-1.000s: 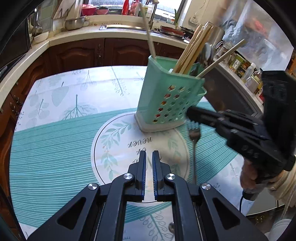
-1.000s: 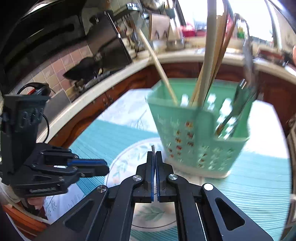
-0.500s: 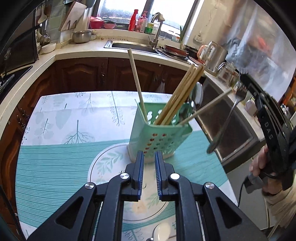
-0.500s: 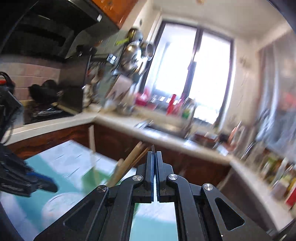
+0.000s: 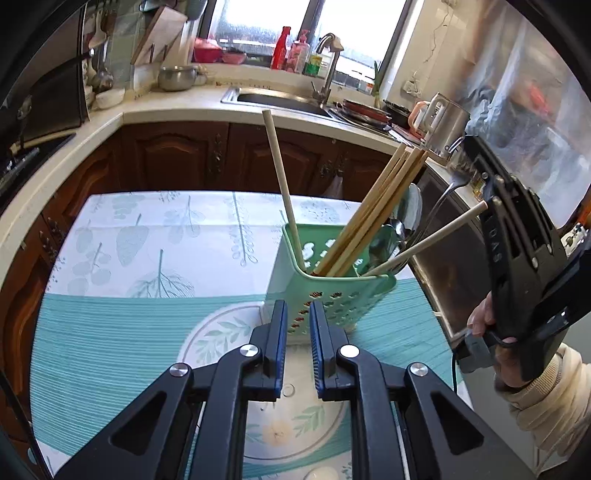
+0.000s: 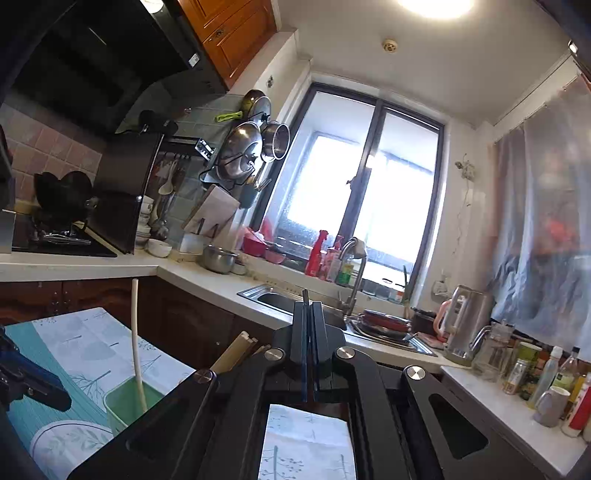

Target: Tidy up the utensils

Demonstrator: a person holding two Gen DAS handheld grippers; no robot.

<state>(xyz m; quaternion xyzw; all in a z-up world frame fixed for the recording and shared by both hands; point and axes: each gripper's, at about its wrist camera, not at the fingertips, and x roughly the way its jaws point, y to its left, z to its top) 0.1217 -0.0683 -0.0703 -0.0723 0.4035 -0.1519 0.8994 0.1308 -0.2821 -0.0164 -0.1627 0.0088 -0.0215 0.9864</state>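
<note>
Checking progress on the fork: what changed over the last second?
The right gripper, shut on the fork, raised it off the table to the top of the green utensil holder, tines upward. The holder and chopsticks stayed put.

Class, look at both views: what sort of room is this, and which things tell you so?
A home kitchen, most likely: a sink with a tap under the window, pans hanging on the wall, and a kettle on the counter.

Daylight floods through the blown-out window point(image 6: 354, 192); a ceiling lamp point(image 6: 436, 5) glares overhead. Both sharp fisheye views bend strongly, corners black.
</note>
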